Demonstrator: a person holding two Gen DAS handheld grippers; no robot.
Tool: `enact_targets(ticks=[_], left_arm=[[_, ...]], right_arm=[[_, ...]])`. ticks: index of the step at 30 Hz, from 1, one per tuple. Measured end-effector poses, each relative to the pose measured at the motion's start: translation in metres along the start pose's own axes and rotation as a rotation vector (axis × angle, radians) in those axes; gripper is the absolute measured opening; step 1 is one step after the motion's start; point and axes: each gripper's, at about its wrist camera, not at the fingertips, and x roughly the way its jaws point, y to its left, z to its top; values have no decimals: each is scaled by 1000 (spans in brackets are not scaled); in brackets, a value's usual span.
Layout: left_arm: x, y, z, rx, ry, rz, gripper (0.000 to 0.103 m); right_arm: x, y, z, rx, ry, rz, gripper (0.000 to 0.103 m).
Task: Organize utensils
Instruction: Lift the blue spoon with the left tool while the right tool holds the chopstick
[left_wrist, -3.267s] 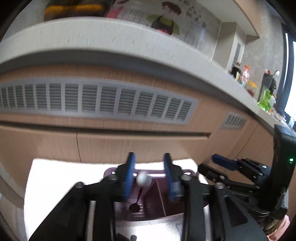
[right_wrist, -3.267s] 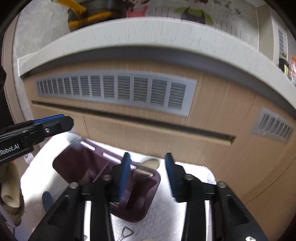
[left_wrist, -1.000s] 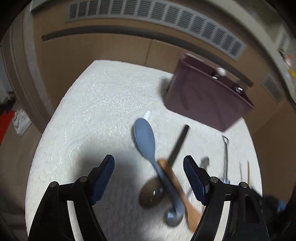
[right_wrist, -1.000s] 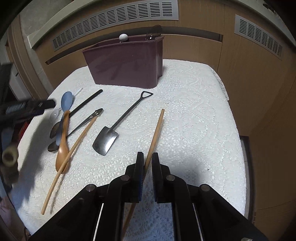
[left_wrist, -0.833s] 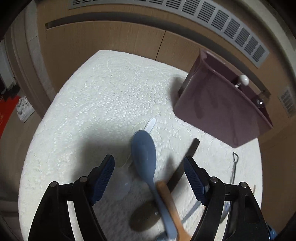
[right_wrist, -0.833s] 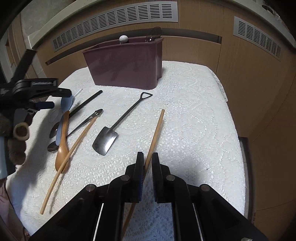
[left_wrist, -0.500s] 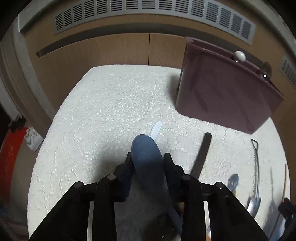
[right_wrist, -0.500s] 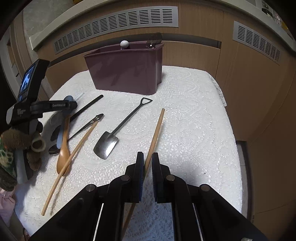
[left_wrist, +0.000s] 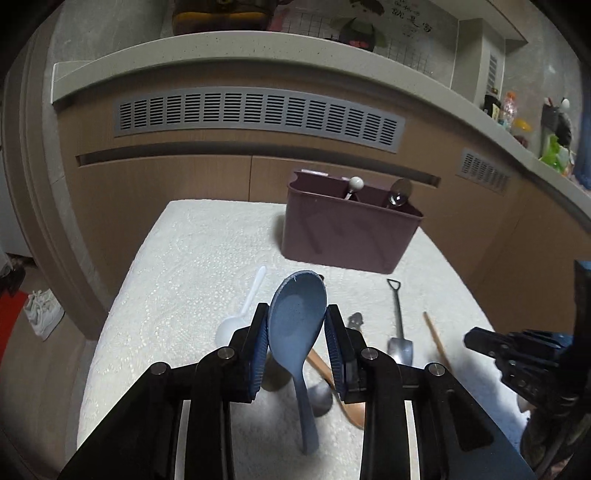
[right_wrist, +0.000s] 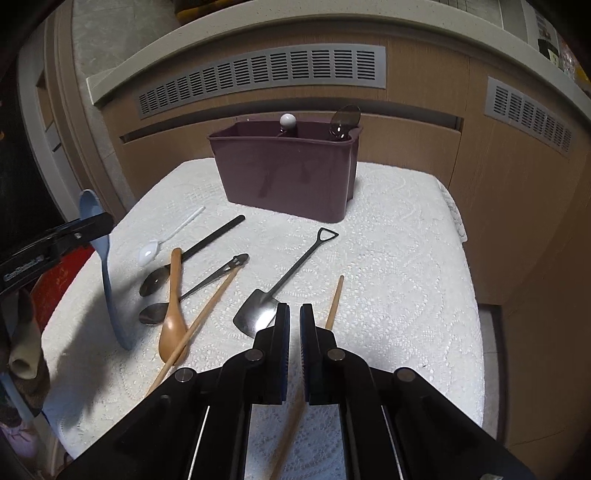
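Observation:
My left gripper (left_wrist: 297, 332) is shut on a blue spoon (left_wrist: 297, 325) by its bowl, handle hanging down, lifted above the white cloth; it also shows in the right wrist view (right_wrist: 105, 273). My right gripper (right_wrist: 294, 325) is shut and lifted just above a wooden chopstick (right_wrist: 334, 297) that lies on the cloth; nothing shows between its jaws. A maroon utensil caddy (right_wrist: 288, 173) stands at the back of the table with two utensils in it. A shovel-shaped metal spoon (right_wrist: 284, 284), a wooden spoon (right_wrist: 173, 310), another chopstick (right_wrist: 195, 321) and metal spoons (right_wrist: 155, 282) lie on the cloth.
A white plastic spoon (right_wrist: 171, 234) and a black-handled utensil (right_wrist: 218, 234) lie left of the caddy. Wooden cabinet fronts with grey vents (right_wrist: 258, 79) stand behind the table. The cloth-covered table (right_wrist: 406, 258) drops off at the right and front edges.
My left gripper closed on the blue spoon and raised it off the cloth, tilting up toward the caddy. My right gripper lifted off the chopstick, which now lies on the cloth.

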Motion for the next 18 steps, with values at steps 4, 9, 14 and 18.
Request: enact_targets(ticks=[4,9,14,18], left_arm=[[-14,0,-2,-10,-26,4,31],[-20,2,-5,-14,-42,-21,31],[-9,15,-6,-49,-5,7,31],[13,35,-11,-98,88,56,34]], right_arm=[[16,-14,-6,42,95,-39,14],[47,-20,-9,108,179,-45,14],[65,-7,-4,58,185,-125,7],[44,-2,3,39,122,-83,7]])
